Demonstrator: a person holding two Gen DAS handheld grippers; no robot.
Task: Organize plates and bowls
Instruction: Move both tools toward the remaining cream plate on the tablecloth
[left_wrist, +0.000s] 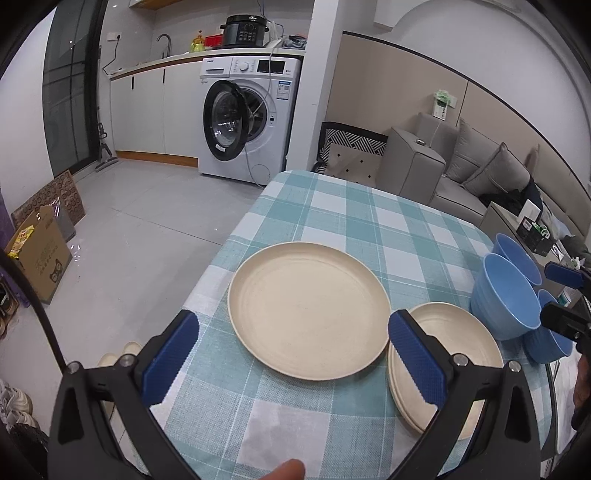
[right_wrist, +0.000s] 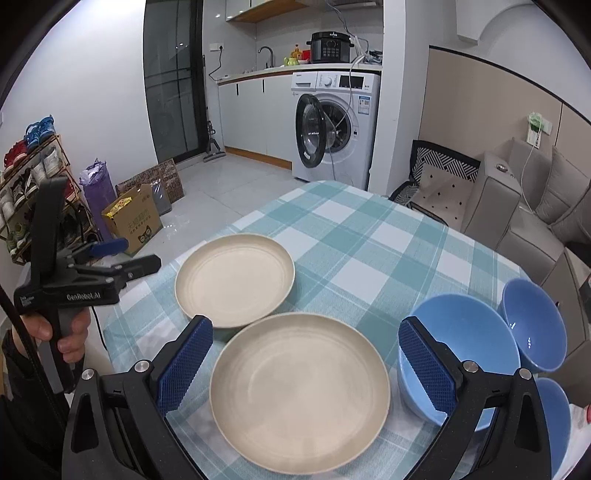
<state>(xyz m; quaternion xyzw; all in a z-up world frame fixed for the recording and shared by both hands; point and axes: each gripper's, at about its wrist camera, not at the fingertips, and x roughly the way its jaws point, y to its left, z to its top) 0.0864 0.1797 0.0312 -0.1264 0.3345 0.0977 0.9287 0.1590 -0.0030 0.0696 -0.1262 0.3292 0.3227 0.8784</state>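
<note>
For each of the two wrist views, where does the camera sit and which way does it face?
Left wrist: on the open left hand-held gripper, angled down at a lone cream round plate; a fingertip shows below.
Right wrist: on the open right hand-held gripper, angled down over a cream plate stack; the left hand shows.
Shared: checked tablecloth, blue bowls, white washing machine.

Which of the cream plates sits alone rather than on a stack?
The single plate nearer the table's left edge, towards the washing machine. The other cream plates form a stack beside the blue bowls, with layered rims showing.
</note>
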